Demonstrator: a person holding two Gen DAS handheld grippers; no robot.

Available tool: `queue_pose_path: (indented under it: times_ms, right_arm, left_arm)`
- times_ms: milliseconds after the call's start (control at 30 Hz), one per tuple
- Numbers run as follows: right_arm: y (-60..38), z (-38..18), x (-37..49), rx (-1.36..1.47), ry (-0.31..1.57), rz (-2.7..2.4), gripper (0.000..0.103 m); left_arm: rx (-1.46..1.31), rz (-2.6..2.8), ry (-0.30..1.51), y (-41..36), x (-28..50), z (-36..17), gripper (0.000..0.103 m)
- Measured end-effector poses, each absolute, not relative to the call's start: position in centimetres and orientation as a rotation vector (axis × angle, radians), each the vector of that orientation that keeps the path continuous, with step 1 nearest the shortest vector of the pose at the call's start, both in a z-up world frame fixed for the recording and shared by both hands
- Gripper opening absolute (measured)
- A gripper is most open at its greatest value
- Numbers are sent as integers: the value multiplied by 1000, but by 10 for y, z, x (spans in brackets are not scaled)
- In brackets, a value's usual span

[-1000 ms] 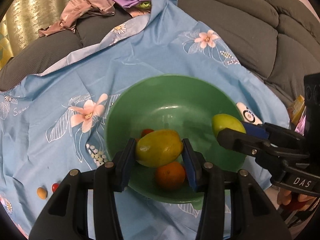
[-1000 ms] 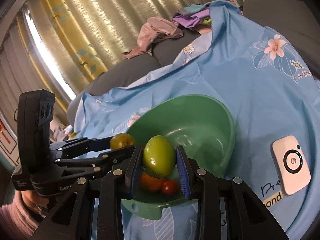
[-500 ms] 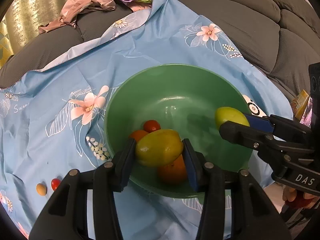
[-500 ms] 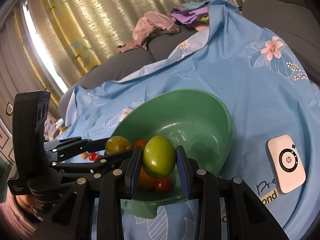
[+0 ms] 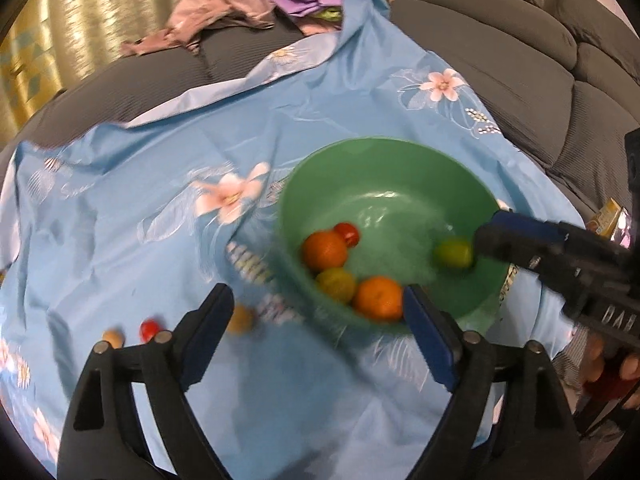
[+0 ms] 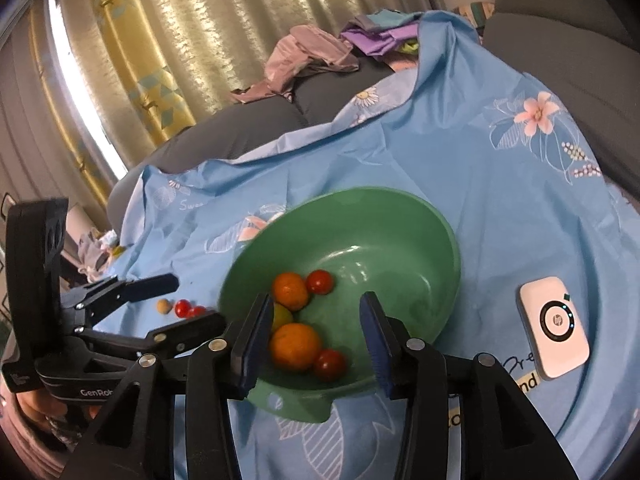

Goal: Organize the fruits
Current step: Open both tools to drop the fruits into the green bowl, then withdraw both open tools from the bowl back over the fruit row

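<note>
Surface: a grey sofa [image 5: 500, 60] draped with my blue floral cloth [image 5: 160, 184], gold curtains [image 6: 180, 40] behind.
Bowl: the green bowl [image 5: 384, 168] sits right of centre in the left wrist view, centre in the right.
Fruit in bowl: two oranges [image 5: 378, 297], a yellow-green fruit [image 5: 336, 285], a small red one [image 5: 347, 233], and a green fruit [image 5: 453, 253] on the right wall, by my right gripper's tip.
Loose fruit: a red [image 5: 149, 330] and two tan pieces [image 5: 112, 337] lie on the cloth, lower left.
Left gripper [image 5: 316, 334]: my jaws are opening wide, nothing between them.
Right gripper [image 6: 314, 340]: my jaws are opening over the bowl's near rim, gripping nothing.
Aside: a white device [image 6: 554, 333] at right.
</note>
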State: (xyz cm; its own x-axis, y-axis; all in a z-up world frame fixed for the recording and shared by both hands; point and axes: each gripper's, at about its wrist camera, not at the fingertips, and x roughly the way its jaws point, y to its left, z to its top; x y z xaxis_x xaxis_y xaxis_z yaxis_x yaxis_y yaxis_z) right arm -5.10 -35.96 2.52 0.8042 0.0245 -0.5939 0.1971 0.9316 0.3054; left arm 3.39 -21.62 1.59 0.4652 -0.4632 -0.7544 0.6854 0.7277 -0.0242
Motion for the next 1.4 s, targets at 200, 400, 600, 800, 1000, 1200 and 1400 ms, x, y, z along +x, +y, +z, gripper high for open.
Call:
queue_pose_path:
  times_ms: [200, 400, 600, 800, 1000, 1200, 1400]
  right_arm:
    - [-334, 35, -58, 346, 642, -47, 45]
    - [-296, 45, -64, 306, 639, 38, 45]
    - [-260, 51, -67, 264, 645, 118, 45]
    - [-233, 58, -72, 228, 647, 165, 45]
    - [-212, 61, -79, 198, 655, 182, 45]
    - [-197, 64, -88, 177, 651, 199, 45]
    - [-186, 62, -95, 168, 662, 218, 45]
  left_arm:
    - [207, -644, 863, -156, 18, 13, 91]
    - [142, -549, 884, -99, -5, 18, 91]
    - [97, -484, 867, -57, -30, 25, 92]
    - [61, -460, 848, -31, -48, 29, 92]
    - [46, -457, 848, -17, -60, 28, 92]
    - [31, -464, 821, -10, -73, 33, 92]
    - [26, -462, 792, -5, -89, 41, 92]
